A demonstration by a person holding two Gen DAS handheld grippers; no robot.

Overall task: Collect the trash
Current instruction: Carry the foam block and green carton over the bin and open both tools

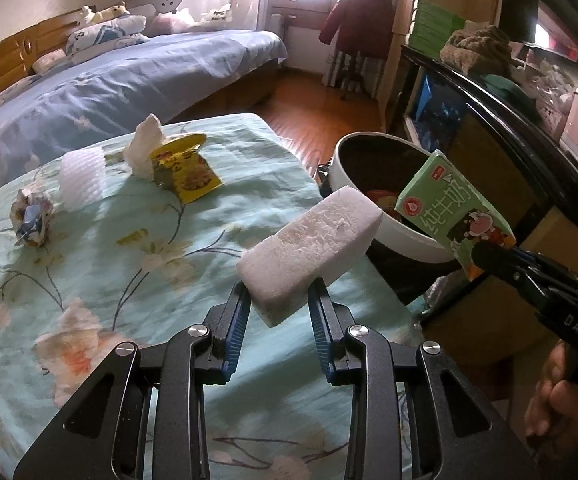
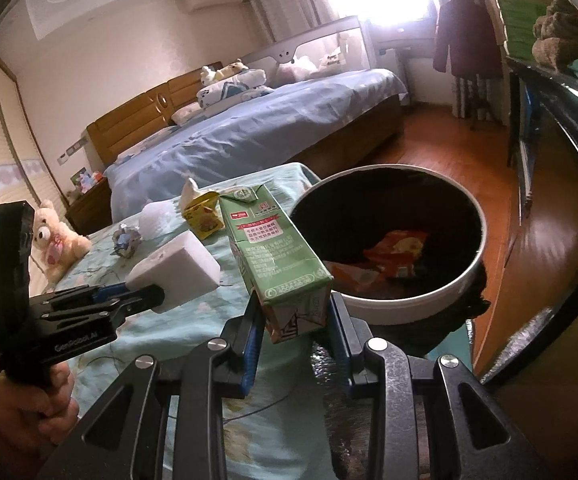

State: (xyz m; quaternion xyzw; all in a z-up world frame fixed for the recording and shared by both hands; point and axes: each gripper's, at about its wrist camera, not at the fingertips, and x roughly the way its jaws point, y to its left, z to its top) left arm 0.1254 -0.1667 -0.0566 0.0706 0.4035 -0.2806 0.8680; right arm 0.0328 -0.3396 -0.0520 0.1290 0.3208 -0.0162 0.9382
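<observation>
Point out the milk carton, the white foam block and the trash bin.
milk carton (image 2: 277, 256), right wrist view, green side panel.
white foam block (image 1: 313, 246), left wrist view, top face.
trash bin (image 2: 417, 300), right wrist view, white near rim.

White foam block (image 1: 309, 248) and green milk carton (image 2: 277, 256), both lifted.
Tilted beside white-rimmed bin (image 2: 409, 308) holding orange wrappers (image 2: 397, 252).

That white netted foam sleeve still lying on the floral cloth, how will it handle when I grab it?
The white foam net sleeve looks airy and open-meshed, so it is probably very light and will likely squash flat between the fingers. It lies loose on the floral tablecloth, so a nudge would probably slide it rather than roll it. Its springy mesh may bulge out sideways.
</observation>
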